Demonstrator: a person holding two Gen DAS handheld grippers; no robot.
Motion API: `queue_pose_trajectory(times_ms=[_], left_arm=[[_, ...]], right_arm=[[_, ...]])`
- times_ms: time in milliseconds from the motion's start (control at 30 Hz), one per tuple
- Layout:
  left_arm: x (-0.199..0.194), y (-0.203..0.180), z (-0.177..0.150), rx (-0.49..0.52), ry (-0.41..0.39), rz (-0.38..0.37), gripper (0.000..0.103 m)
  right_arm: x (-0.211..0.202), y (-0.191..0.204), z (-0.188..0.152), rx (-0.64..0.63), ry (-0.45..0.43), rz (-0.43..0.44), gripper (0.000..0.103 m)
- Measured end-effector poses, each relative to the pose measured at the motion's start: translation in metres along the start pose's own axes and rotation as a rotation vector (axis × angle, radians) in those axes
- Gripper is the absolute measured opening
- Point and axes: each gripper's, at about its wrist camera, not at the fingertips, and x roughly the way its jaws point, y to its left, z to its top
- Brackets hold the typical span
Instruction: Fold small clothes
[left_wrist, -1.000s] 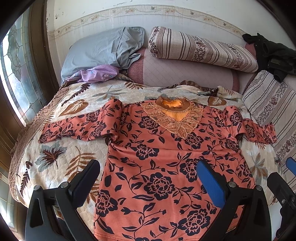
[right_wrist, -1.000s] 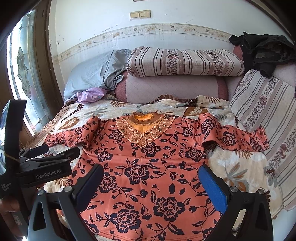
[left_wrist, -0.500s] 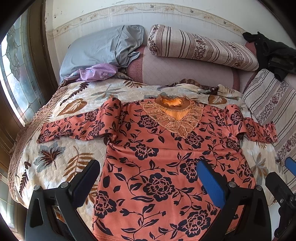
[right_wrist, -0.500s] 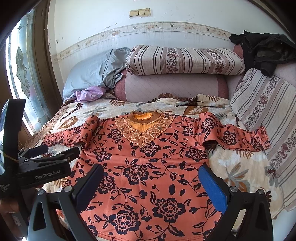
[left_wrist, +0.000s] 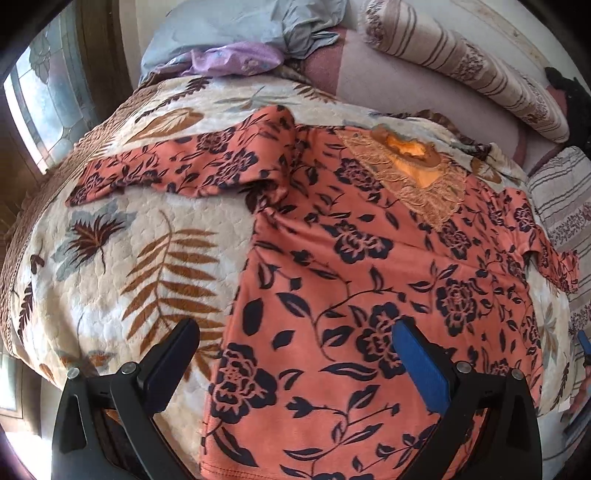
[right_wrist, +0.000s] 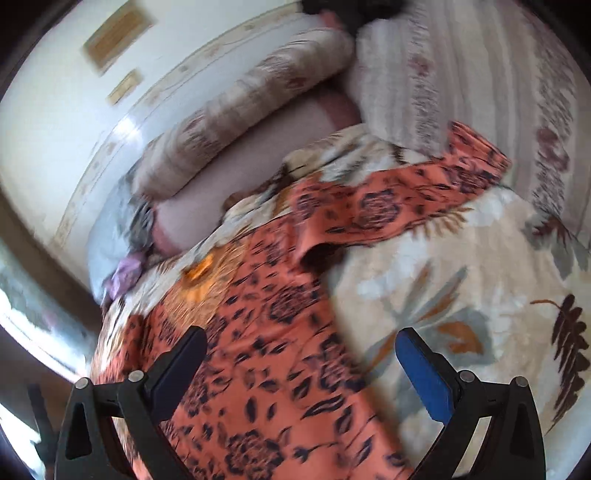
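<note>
The orange flowered top (left_wrist: 343, 280) is lying flat and face up on the leafy bedspread (left_wrist: 122, 258), with both sleeves stretched out to the sides. The left gripper (left_wrist: 295, 354) is hanging just above the bottom part of the top, with its two fingers spread wide and nothing between them. Its black finger (left_wrist: 173, 354) is sitting over the bedspread just beside the top's edge, and its blue finger (left_wrist: 417, 358) is sitting over the flowered cloth. The right gripper (right_wrist: 299, 362) is also spread wide and holding nothing. It is tilting over the other side edge of the top (right_wrist: 258, 332), with its black finger (right_wrist: 181, 362) over the cloth and its blue finger (right_wrist: 421, 369) over the bedspread (right_wrist: 461, 295). The right wrist view is blurry, so small things there are hard to tell. Going up the top from the grippers, the lacy gold collar (left_wrist: 413, 173) is lying near the far end. One sleeve (left_wrist: 177, 166) is reaching out across the bedspread, and the other sleeve (right_wrist: 399, 203) is reaching toward a striped cushion (right_wrist: 480, 81). Past the collar, a striped pillow (left_wrist: 461, 70) and a grey pillow (left_wrist: 229, 26) are lying at the head of the bed, and a purple cloth (left_wrist: 236, 61) is lying against the grey pillow.
</note>
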Motion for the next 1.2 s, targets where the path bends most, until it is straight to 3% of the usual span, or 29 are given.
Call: queue_pose_trajectory(times_ms=[67, 133, 167, 300, 500, 567, 633, 700, 800, 900, 1067, 1133, 1200], left_arm=[[0.007, 0.014, 0.0, -0.032, 0.017, 0.024, 0.103], [0.01, 0.024, -0.001, -0.053, 0.026, 0.044, 0.103], [0.011, 0.028, 0.0, -0.059, 0.026, 0.056, 0.103], [0.016, 0.033, 0.004, -0.067, 0.031, 0.084, 0.103], [0.028, 0.026, 0.011, -0.054, 0.044, 0.087, 0.103], [0.029, 0.023, 0.012, -0.041, 0.044, 0.089, 0.103], [0.03, 0.022, 0.012, -0.034, 0.042, 0.088, 0.103], [0.029, 0.025, 0.012, -0.036, 0.037, 0.084, 0.103], [0.025, 0.033, 0.013, -0.047, 0.017, 0.079, 0.103], [0.022, 0.045, 0.013, -0.071, -0.002, 0.067, 0.103], [0.011, 0.066, 0.006, -0.13, -0.03, 0.035, 0.103], [0.006, 0.073, 0.001, -0.141, -0.043, 0.031, 0.103], [0.0, 0.082, -0.003, -0.152, -0.059, 0.033, 0.103]], right_arm=[[0.026, -0.054, 0.039, 0.152, -0.002, -0.021, 0.095], [0.052, -0.099, 0.075, 0.285, 0.003, -0.052, 0.066], [0.062, -0.116, 0.091, 0.329, -0.001, -0.076, 0.061], [0.094, -0.148, 0.135, 0.4, -0.021, -0.138, 0.059], [0.119, -0.165, 0.169, 0.431, -0.082, -0.224, 0.058], [0.123, -0.167, 0.177, 0.427, -0.087, -0.272, 0.043], [0.124, -0.167, 0.178, 0.423, -0.087, -0.324, 0.015], [0.125, -0.157, 0.183, 0.38, -0.079, -0.341, 0.009], [0.112, -0.108, 0.197, 0.204, -0.119, -0.32, 0.007], [0.082, -0.026, 0.212, 0.013, -0.19, -0.201, 0.006], [0.033, 0.158, 0.193, -0.254, -0.271, 0.15, 0.006], [0.024, 0.224, 0.162, -0.331, -0.264, 0.289, 0.006], [0.029, 0.275, 0.123, -0.372, -0.202, 0.427, 0.007]])
